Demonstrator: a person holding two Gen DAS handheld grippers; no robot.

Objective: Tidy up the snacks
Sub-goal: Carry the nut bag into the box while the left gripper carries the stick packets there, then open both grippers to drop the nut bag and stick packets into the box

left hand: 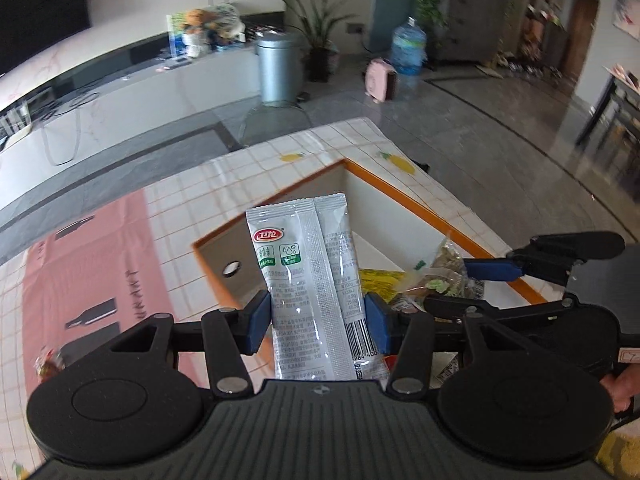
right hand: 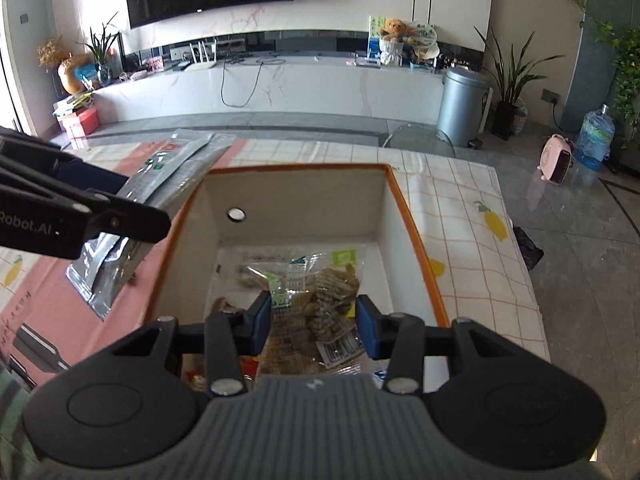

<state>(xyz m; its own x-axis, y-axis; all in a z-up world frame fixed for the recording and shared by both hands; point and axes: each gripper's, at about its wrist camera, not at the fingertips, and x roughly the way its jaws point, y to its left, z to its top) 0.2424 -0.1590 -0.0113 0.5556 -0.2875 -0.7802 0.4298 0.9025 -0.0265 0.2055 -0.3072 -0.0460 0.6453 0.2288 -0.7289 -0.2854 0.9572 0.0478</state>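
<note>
Glossy silver foil packet; clear crinkly plastic bag

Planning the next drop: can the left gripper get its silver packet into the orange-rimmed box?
Probably yes. The left gripper holds the silver packet above the open-topped box, though the right gripper already hovers there.

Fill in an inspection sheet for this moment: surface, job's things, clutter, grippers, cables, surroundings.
Surface: table under a checked tablecloth with a pink mat.
Job's things: orange-rimmed box with snacks inside; silver snack packet; clear snack bag.
Clutter: small wrapped snack at the table's near left edge.
Grippers: left gripper, jaws clamped on the silver snack packet; right gripper, jaws clamped on the clear snack bag over the box.
Cables: loose cable hanging from the TV counter.
Surroundings: metal bin, water jug, potted plants, television.
</note>
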